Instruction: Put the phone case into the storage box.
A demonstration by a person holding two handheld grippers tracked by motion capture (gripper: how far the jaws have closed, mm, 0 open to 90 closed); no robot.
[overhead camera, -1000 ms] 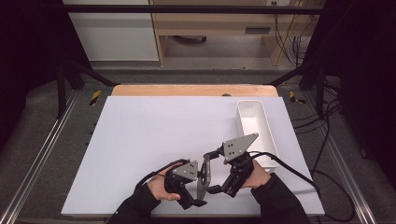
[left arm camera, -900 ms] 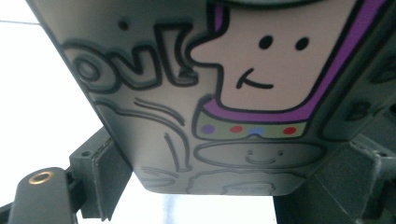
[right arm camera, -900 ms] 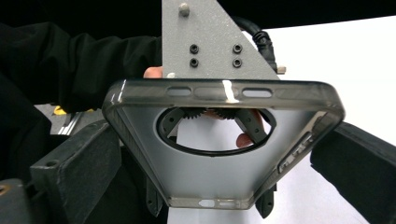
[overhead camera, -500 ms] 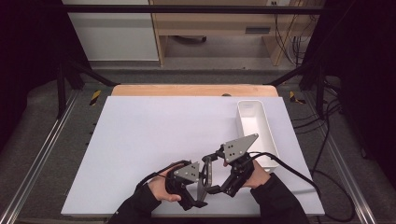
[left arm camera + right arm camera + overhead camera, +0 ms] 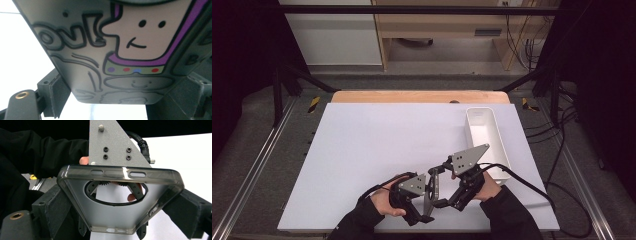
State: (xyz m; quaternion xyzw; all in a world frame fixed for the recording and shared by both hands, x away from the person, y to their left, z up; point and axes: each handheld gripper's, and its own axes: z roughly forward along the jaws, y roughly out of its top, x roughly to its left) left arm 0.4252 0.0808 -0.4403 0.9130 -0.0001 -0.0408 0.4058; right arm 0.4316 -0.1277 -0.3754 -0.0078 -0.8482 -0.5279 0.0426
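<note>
While both hands meet near the front edge of the white table (image 5: 362,150), a smoky translucent grey phone case with printed cartoon art (image 5: 430,192) stands on edge between the two grippers, lifted off the surface. Its long axis runs roughly front to back in the high view, so the left gripper (image 5: 426,200) lies on one flat side and the right gripper (image 5: 443,192) on the other; both are equally near, since both touch it.

In the left gripper view the case's printed back (image 5: 120,50) sits right against the camera between the two black jaws, which are spread wide and bear on its edges. In the right gripper view the hollow inside of the case (image 5: 117,202), with its round camera cut-out, sits between that gripper's jaws, which pinch its two long sides (the left gripper's grey plate and the person's fingers show through the opening).

A long white plastic tray (image 5: 473,125) lies well apart, toward the table's far right.

Compared with a second earlier, hands and case sit in essentially the same place and pose.
</note>
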